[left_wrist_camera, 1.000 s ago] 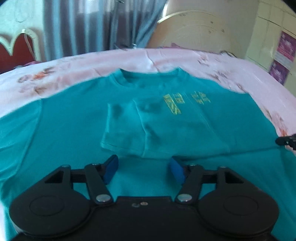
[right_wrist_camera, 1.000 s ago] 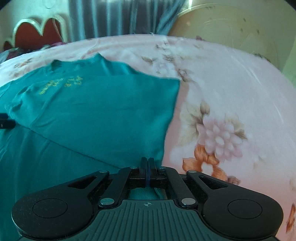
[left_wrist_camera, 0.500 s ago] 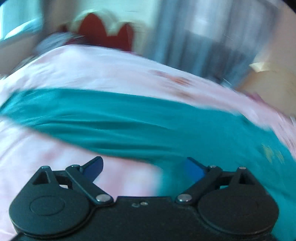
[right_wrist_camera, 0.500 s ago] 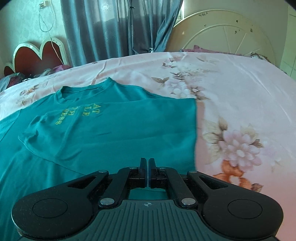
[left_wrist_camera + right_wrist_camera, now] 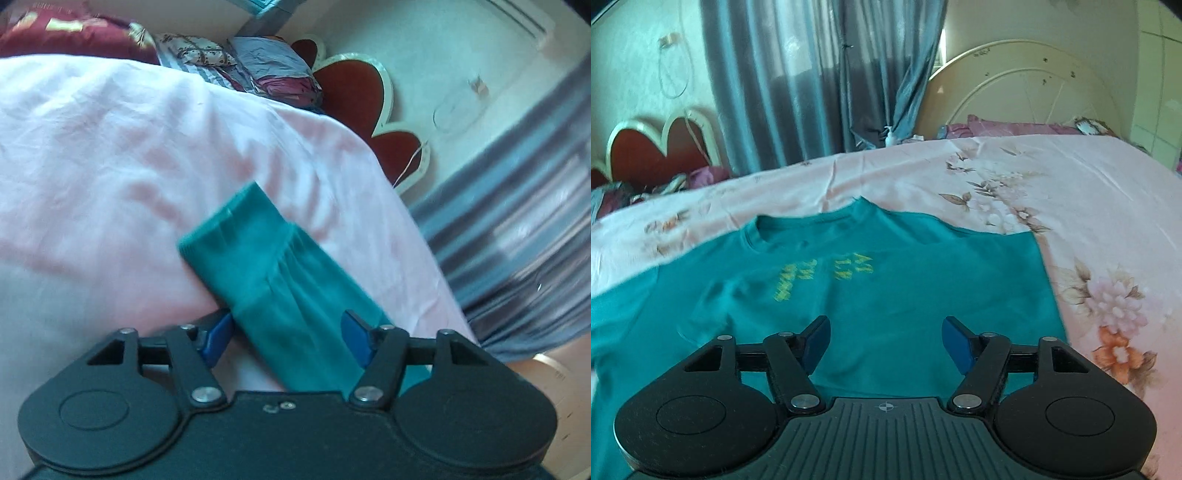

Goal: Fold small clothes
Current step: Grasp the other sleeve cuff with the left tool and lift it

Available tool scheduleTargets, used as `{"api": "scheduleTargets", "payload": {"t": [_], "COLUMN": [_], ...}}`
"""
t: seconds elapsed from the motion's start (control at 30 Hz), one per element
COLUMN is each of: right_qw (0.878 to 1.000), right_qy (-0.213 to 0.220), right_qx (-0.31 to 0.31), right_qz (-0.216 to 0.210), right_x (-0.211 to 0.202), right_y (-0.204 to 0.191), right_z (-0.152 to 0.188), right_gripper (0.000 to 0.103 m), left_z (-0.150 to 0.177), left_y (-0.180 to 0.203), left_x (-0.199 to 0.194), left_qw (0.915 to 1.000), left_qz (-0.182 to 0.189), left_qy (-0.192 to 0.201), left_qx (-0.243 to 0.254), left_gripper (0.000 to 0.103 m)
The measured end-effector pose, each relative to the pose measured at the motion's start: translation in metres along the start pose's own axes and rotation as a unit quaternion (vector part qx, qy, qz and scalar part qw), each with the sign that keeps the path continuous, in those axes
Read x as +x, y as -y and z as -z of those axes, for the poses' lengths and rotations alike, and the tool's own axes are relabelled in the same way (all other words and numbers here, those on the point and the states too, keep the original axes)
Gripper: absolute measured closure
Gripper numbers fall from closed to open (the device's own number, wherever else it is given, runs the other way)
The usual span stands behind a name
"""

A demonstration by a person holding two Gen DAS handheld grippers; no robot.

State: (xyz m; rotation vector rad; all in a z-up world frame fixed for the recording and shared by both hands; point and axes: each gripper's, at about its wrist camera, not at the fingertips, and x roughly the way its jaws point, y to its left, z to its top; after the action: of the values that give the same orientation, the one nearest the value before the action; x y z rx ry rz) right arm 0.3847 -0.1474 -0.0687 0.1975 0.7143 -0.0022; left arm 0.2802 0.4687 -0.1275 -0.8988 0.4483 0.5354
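A teal T-shirt [image 5: 886,295] with yellow lettering lies flat on the pink floral bedsheet [image 5: 1089,206], its right side folded in to a straight edge. In the left wrist view one long teal sleeve [image 5: 266,266] stretches across the sheet, cuff farthest from me. My left gripper [image 5: 286,332] is low over that sleeve; its jaws are closing with the fabric between the blue pads [image 5: 218,334], which do not visibly pinch it. My right gripper [image 5: 884,341] hovers over the shirt's lower part, jaws opening, nothing between them.
A red heart-shaped headboard [image 5: 369,107] and piled pillows and bedding [image 5: 229,62] stand beyond the sleeve. Grey curtains [image 5: 812,92] and a cream round headboard [image 5: 1034,92] lie past the bed's far edge. Bare sheet spreads right of the shirt.
My left gripper swung leftward from over the shirt's body, rolling, to the outstretched sleeve. My right gripper let go of the shirt's folded edge, opened, and rose a little.
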Motion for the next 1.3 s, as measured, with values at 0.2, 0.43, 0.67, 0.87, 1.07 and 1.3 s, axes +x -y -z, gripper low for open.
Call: {"api": "scheduleTargets", "payload": {"t": [0.2, 0.43, 0.67, 0.87, 1.07, 1.3], "right_qw": [1.0, 1.0, 0.998, 0.997, 0.994, 0.991], "right_qy": [-0.001, -0.006, 0.002, 0.004, 0.002, -0.01], "right_qx": [0.011, 0.019, 0.057, 0.078, 0.107, 0.13], "right_qz": [0.009, 0.019, 0.013, 0.0, -0.006, -0.025], "right_x": [-0.002, -0.003, -0.011, -0.023, -0.034, -0.043], "right_y": [-0.03, -0.029, 0.0, 0.03, 0.076, 0.115], "right_z": [-0.004, -0.003, -0.004, 0.001, 0.004, 0.01], "right_gripper": [0.036, 0.036, 0.036, 0.036, 0.036, 0.036], "left_z": [-0.018, -0.018, 0.065, 0.181, 0.29, 0.365], "left_y": [-0.019, 0.027, 0.185, 0.292, 0.355, 0.38], "left_x": [0.017, 0.02, 0.016, 0.016, 0.017, 0.03], "left_qw": [0.9993, 0.9971, 0.959, 0.9099, 0.8613, 0.8242], "left_qz": [0.019, 0.066, 0.196, 0.256, 0.256, 0.243], "left_qy": [0.003, 0.004, -0.066, -0.141, -0.202, -0.254], "left_qx": [-0.032, 0.038, 0.193, 0.294, 0.39, 0.444], "left_gripper": [0.076, 0.095, 0.095, 0.095, 0.095, 0.082]}}
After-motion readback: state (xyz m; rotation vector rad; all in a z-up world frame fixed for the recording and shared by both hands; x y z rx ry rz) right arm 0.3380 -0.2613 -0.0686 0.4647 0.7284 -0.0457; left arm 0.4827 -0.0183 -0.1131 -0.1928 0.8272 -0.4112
